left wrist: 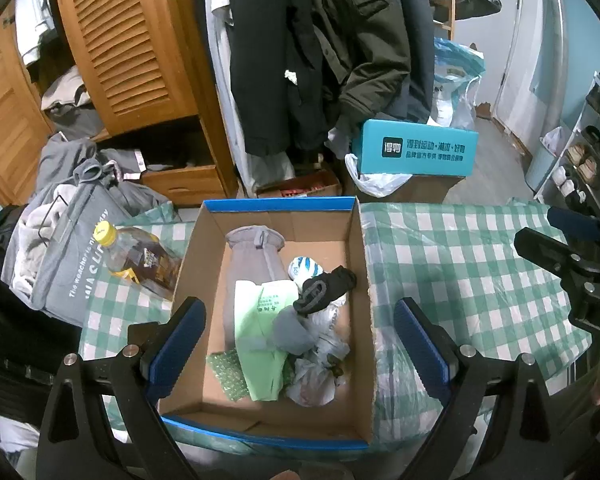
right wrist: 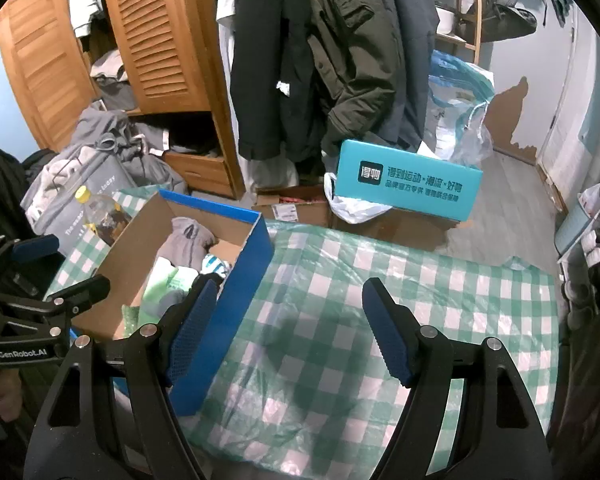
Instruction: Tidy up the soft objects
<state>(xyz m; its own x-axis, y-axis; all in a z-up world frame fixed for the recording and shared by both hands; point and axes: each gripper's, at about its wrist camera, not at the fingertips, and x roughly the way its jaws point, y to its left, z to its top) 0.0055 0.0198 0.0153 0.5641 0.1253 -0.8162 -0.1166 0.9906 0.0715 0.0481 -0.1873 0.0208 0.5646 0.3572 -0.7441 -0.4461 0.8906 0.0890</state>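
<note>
- The soft things, a grey sock [left wrist: 252, 276], a black glove [left wrist: 326, 288] and crumpled bags, lay in the cardboard box [left wrist: 366, 280] near the table's left edge.
- The sorting looked nearly done; next would come checking for leftovers.
- The left gripper [left wrist: 300, 344] hung tilted down over the box, claws apart and empty.
- The right gripper [right wrist: 288, 328] pointed down at the bare checked tablecloth [right wrist: 440, 280], claws apart too.

Green-and-white checked cloth [right wrist: 380, 300] across the surface; blue-rimmed brown cardboard box [left wrist: 360, 264] with grey sock [left wrist: 252, 264], black glove [left wrist: 326, 288]; teal box [right wrist: 408, 184] beyond.
</note>
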